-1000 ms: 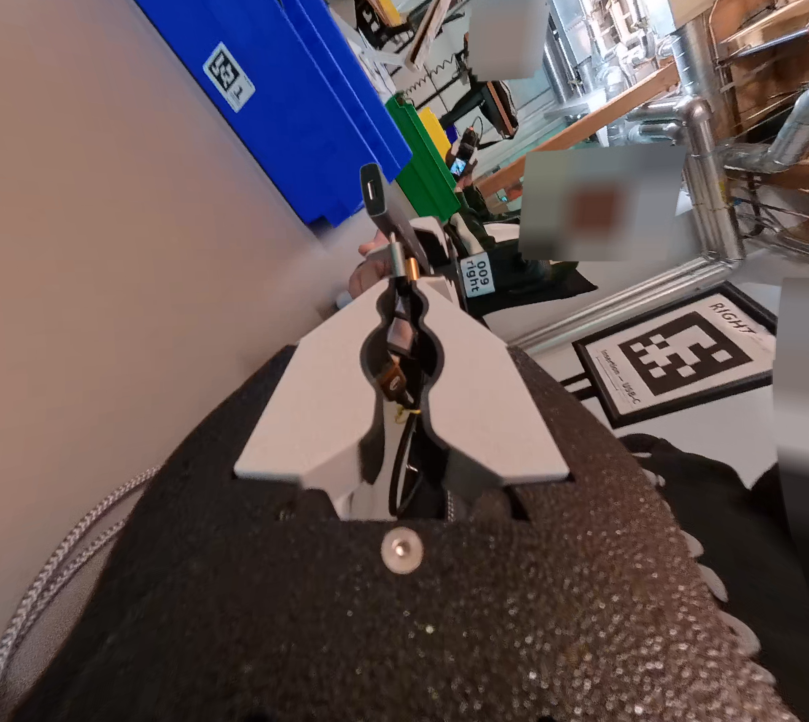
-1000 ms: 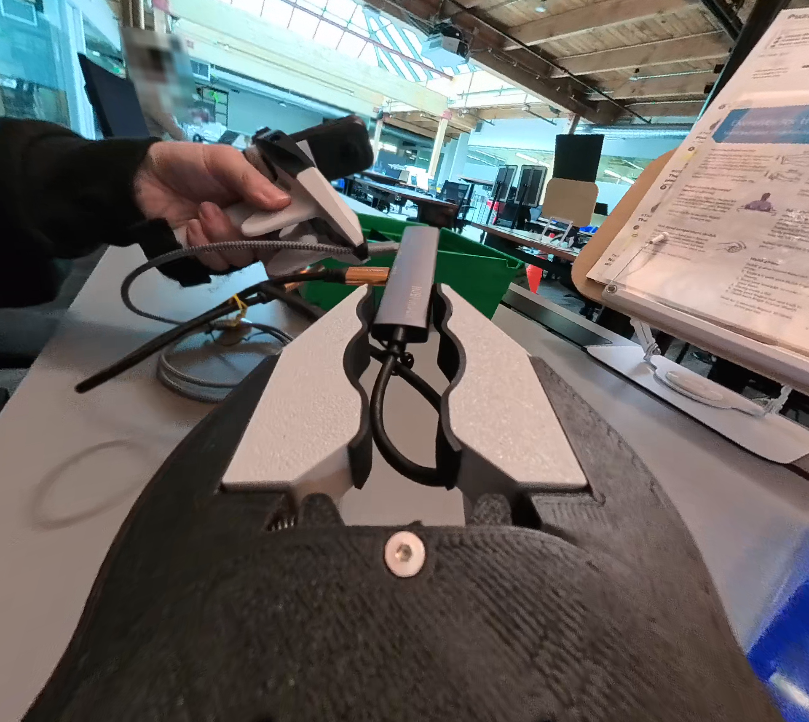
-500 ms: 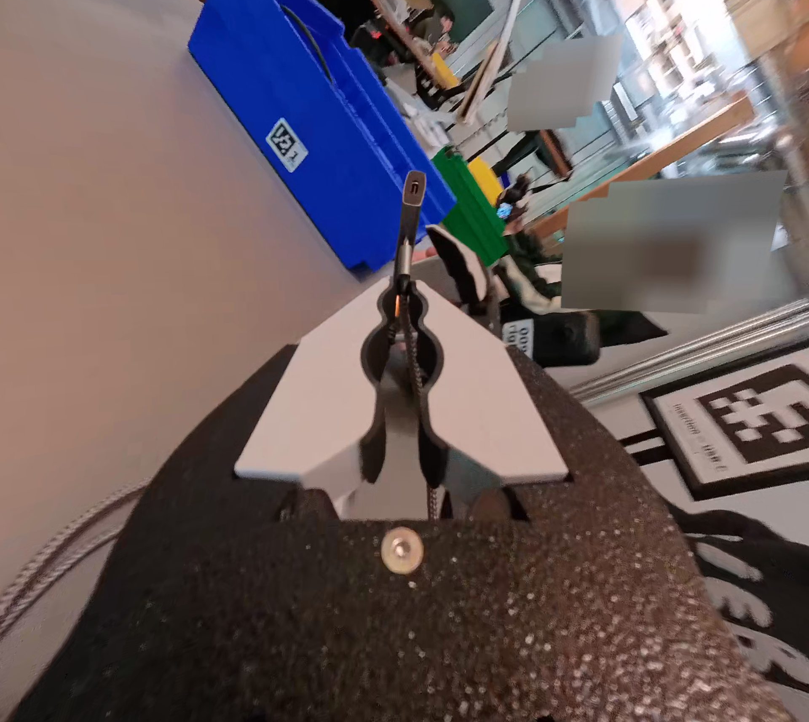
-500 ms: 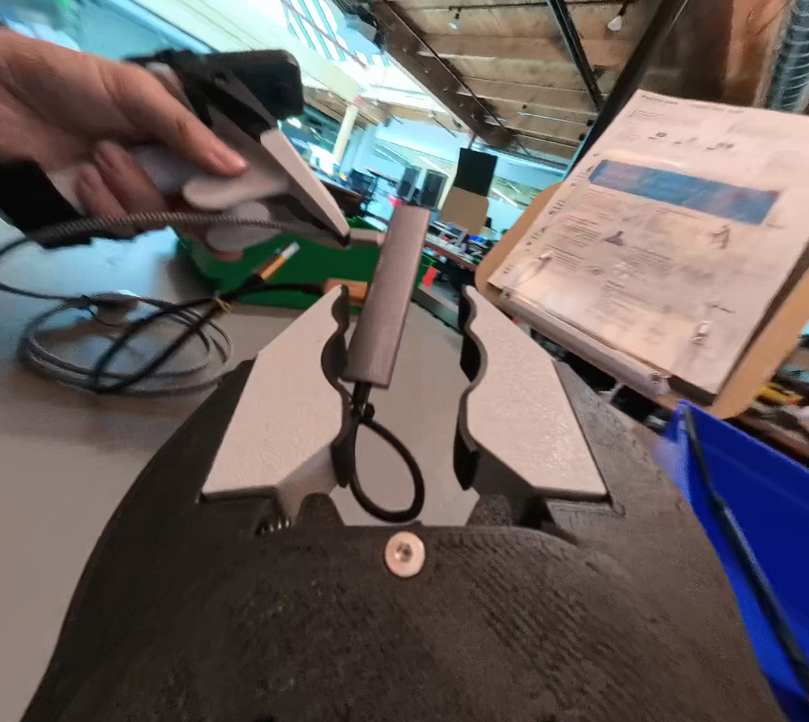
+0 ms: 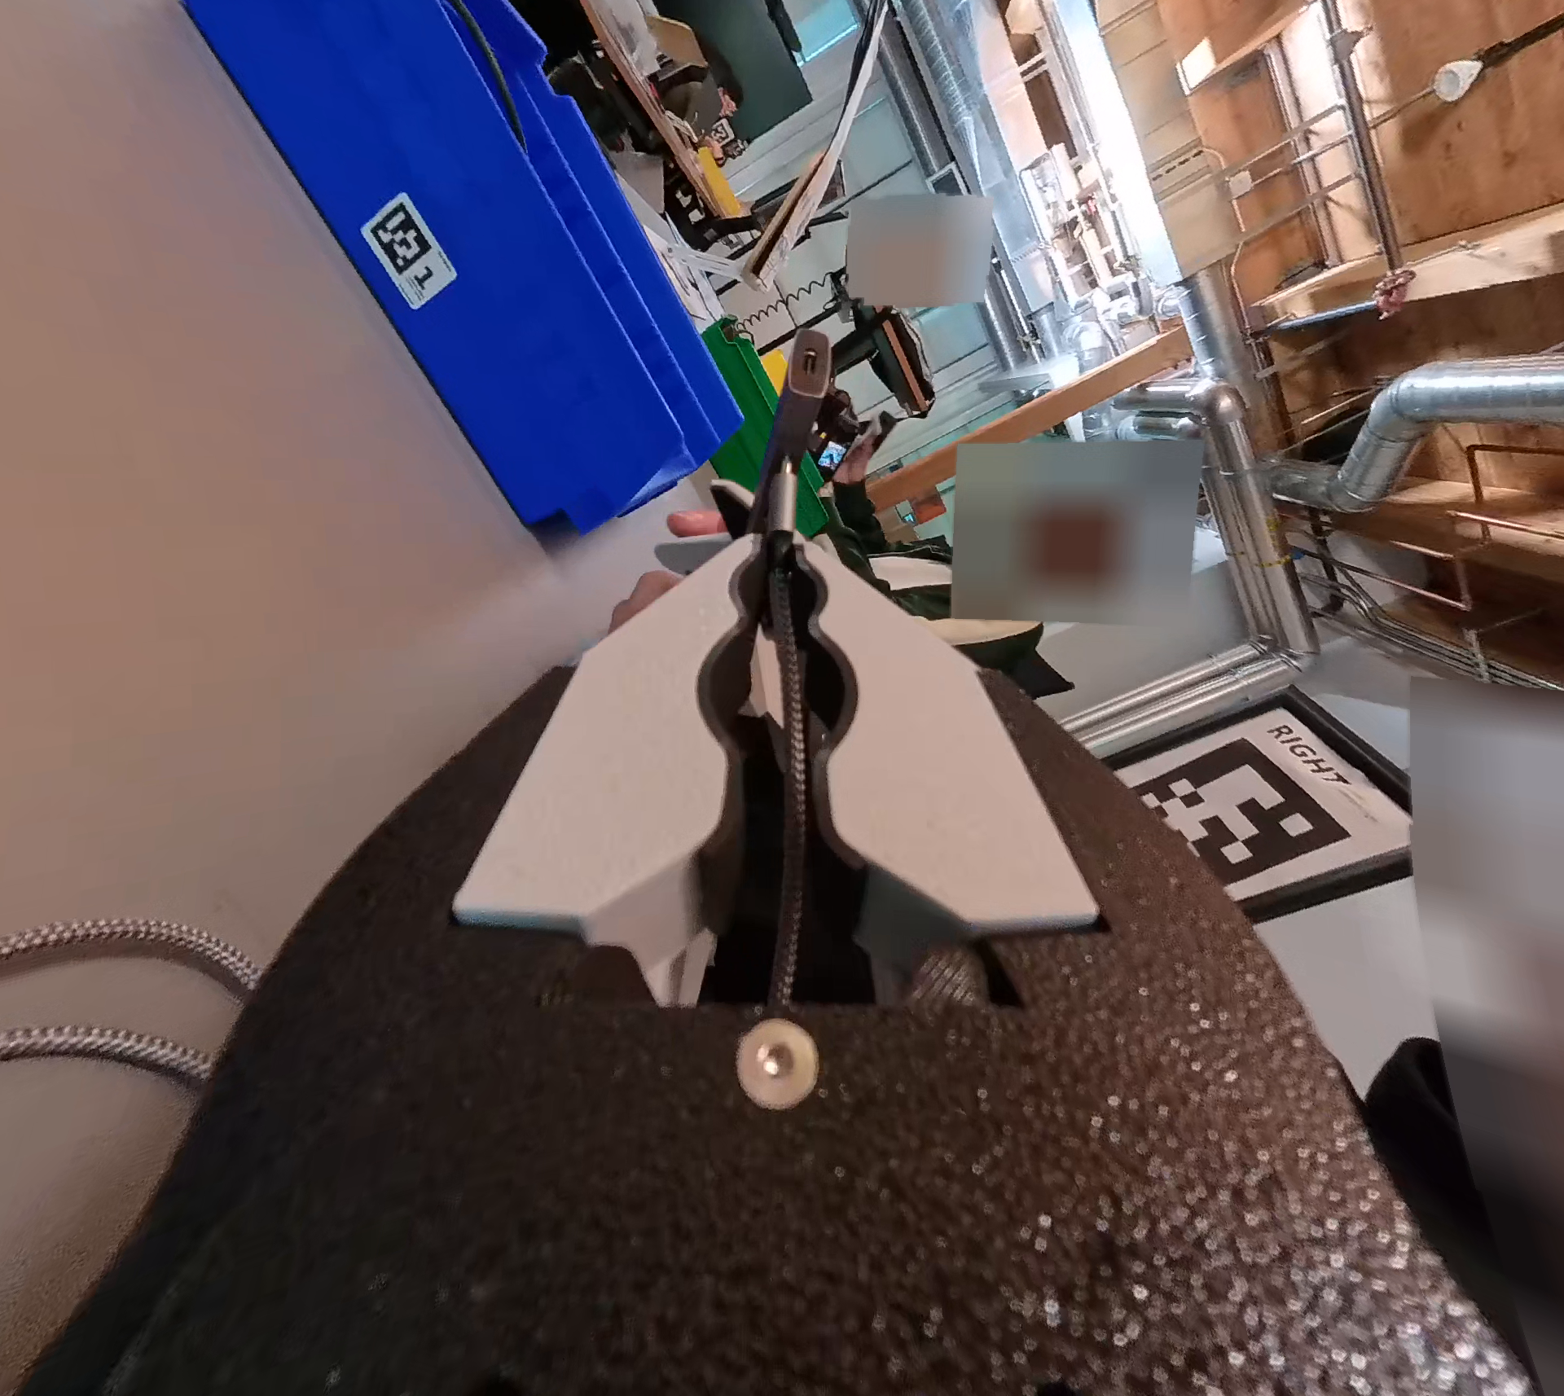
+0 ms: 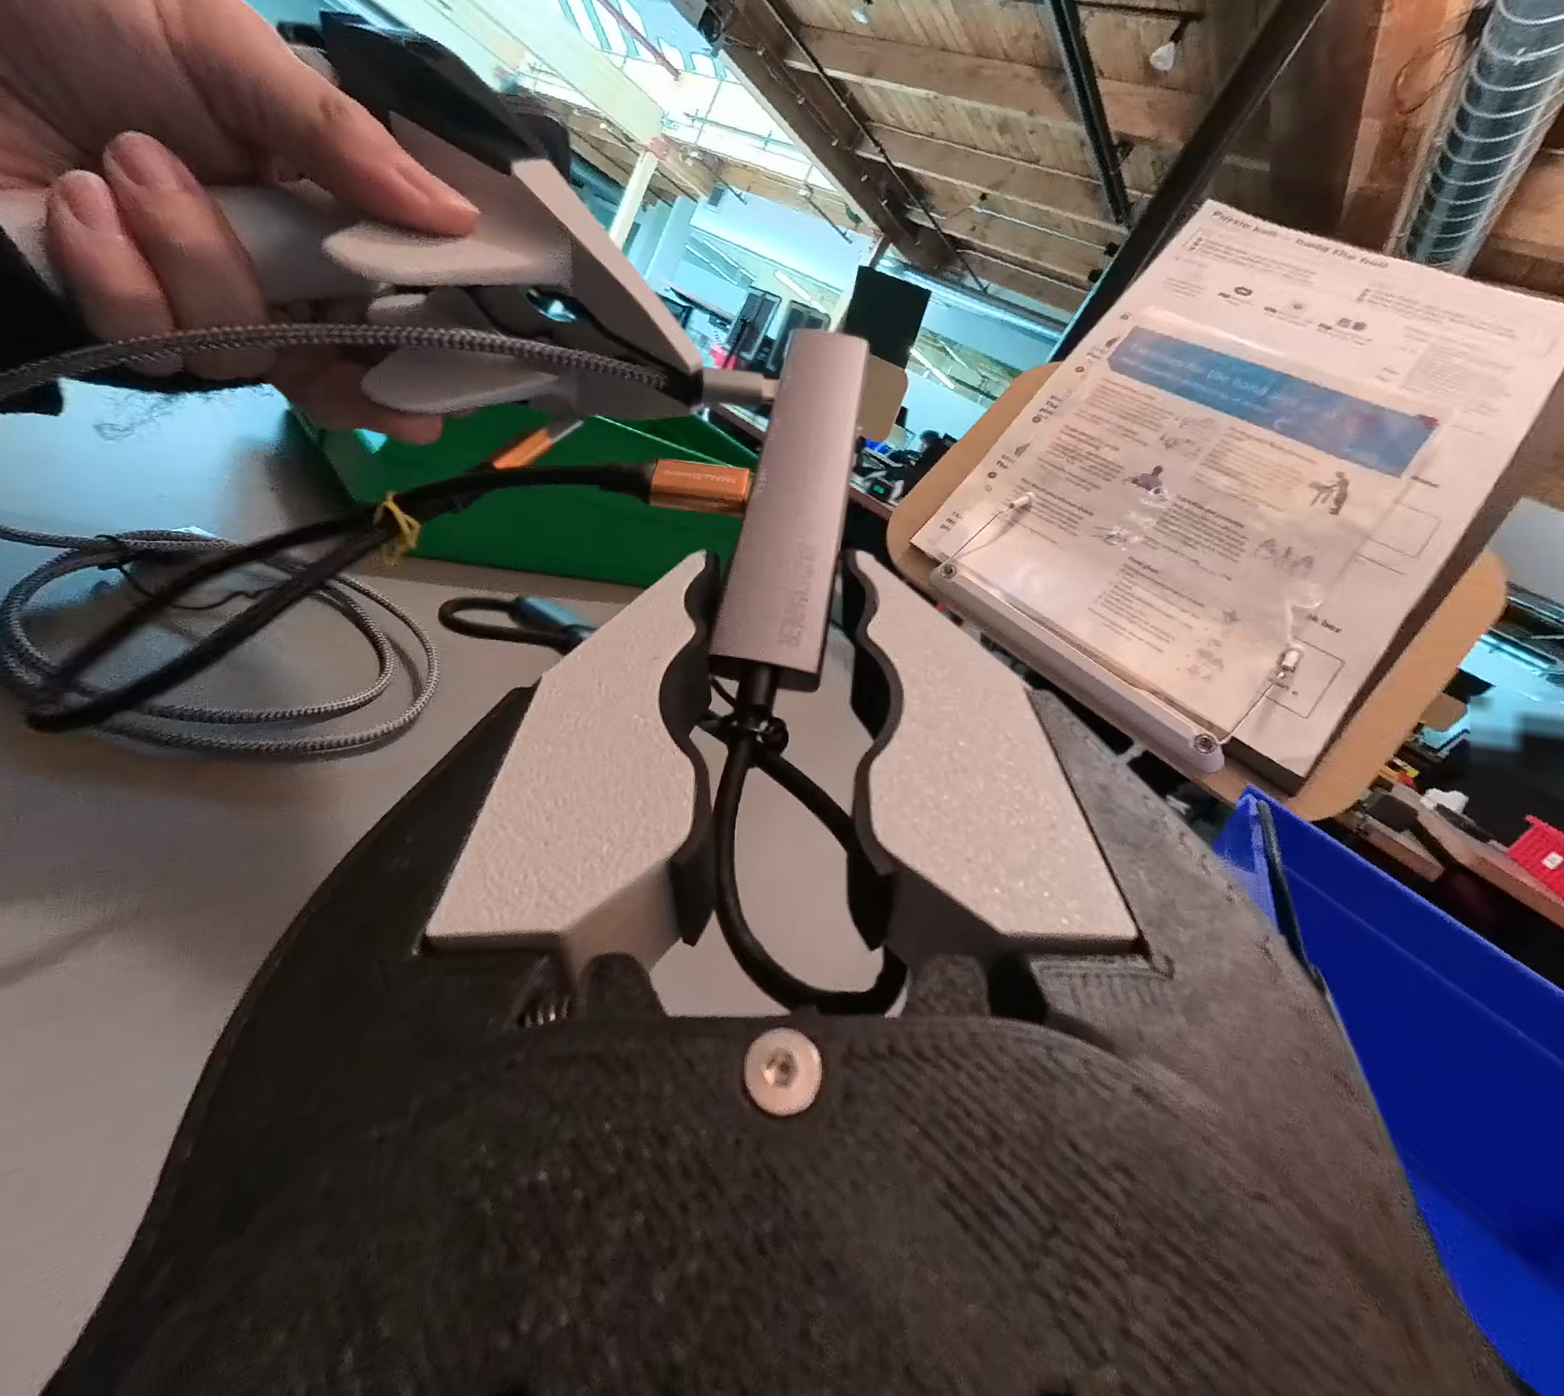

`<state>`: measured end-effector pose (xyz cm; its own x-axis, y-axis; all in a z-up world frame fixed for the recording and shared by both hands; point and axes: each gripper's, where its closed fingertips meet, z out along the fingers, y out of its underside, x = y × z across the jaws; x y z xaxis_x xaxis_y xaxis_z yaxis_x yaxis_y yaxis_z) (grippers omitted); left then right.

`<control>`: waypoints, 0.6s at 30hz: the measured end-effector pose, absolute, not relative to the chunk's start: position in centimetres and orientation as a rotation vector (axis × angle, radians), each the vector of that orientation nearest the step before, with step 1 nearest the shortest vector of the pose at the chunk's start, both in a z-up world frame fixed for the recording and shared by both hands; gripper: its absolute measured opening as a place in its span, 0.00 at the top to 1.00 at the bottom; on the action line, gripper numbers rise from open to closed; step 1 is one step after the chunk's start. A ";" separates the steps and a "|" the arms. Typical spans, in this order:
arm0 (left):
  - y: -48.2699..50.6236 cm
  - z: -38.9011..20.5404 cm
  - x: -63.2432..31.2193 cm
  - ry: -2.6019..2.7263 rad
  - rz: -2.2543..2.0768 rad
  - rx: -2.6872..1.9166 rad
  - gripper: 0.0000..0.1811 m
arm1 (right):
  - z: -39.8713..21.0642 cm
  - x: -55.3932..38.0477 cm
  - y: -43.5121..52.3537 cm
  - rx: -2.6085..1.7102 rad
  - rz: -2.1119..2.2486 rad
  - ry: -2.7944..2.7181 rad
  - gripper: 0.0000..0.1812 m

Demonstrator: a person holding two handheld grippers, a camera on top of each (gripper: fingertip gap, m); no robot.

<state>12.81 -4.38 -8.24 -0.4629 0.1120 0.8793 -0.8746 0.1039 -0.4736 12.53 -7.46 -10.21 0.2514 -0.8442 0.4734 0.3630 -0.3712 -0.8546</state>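
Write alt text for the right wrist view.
The right gripper, its fingers apart, has a grey hub between them. The left gripper brings a braided cable plug to the hub's side, above an orange plug.

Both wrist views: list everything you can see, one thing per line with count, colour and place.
USB hub: one, grey bar, upright between the right gripper's fingers, leaning on the left one.
Braided cable: one, grey, its silver plug at the hub's side, rest coiled on the table.
Orange-plug cable: one, black, plugged into the hub's side.
Blue bin: one, on the table, far left in the left wrist view.
Green bin: one, behind the cables.
Instruction sheet on stand: one, white, right of the hub.
Marker board: one, black and white, flat on the table.
Table: one, grey.
Left gripper: shut on the braided cable.
Right gripper: open around the hub.
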 end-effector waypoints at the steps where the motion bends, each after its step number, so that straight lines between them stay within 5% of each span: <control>1: -4.4 -8.2 12.8 -1.545 1.488 0.778 0.99 | -10.2 12.6 -7.6 -1.418 -1.398 0.491 0.84; 9: -4.5 -8.6 13.1 -1.629 1.545 0.748 0.99 | -10.4 12.7 -7.5 -1.451 -1.301 0.558 0.87; 18: -3.9 -10.0 15.3 -2.726 2.002 0.328 0.86 | -12.5 14.3 -8.0 -1.479 -1.128 0.770 0.87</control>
